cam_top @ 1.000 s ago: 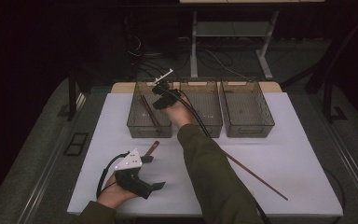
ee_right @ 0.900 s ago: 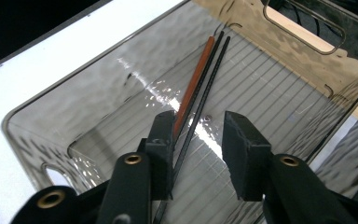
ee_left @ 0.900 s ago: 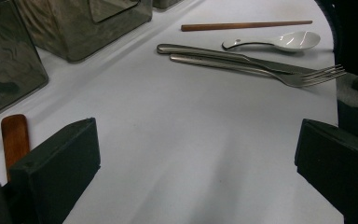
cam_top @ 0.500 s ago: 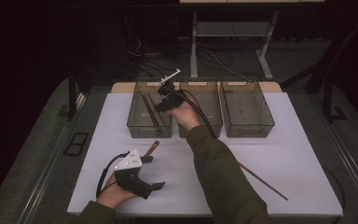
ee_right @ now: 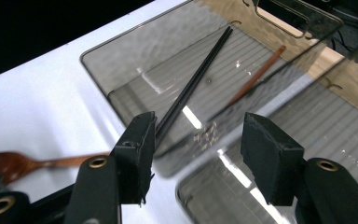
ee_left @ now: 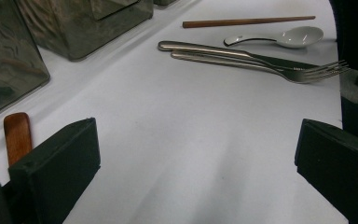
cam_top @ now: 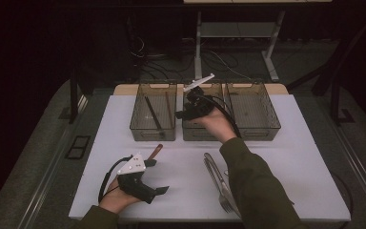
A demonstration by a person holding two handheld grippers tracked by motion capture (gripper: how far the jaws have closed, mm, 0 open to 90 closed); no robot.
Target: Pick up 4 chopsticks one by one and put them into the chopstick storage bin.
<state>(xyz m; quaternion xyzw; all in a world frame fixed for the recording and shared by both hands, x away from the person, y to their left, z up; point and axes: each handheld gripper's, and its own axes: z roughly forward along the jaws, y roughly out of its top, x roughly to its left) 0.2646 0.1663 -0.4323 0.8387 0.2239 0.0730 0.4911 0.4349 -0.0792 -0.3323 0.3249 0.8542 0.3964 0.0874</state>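
My right gripper [cam_top: 182, 113] hangs over the seam between the left bin [cam_top: 138, 129] and the middle bin [cam_top: 201, 136]. In the right gripper view its jaws stand open [ee_right: 196, 154]; they have just been opening, and nothing is between them. Below them, inside the left bin [ee_right: 121, 100], lie a pair of black chopsticks [ee_right: 191, 86] and one brown chopstick [ee_right: 254, 79]. My left gripper [cam_top: 158, 176] rests on the white table near the front left, jaws wide open [ee_left: 196, 163] and empty. A wooden spoon [cam_top: 155, 151] lies just beyond it, its handle [ee_left: 17, 135] beside the left jaw.
A knife [cam_top: 213, 172] and fork [cam_top: 223, 195] lie at the table's front centre beside my right sleeve. The left gripper view also shows a white spoon [ee_left: 298, 36] and a brown chopstick [ee_left: 247, 21]. The right bin [cam_top: 255, 131] stands at the back right.
My right gripper has moved right and slightly up, from over the left bin to the edge of the middle bin. The forearm swung right with it. The left gripper has stayed put.
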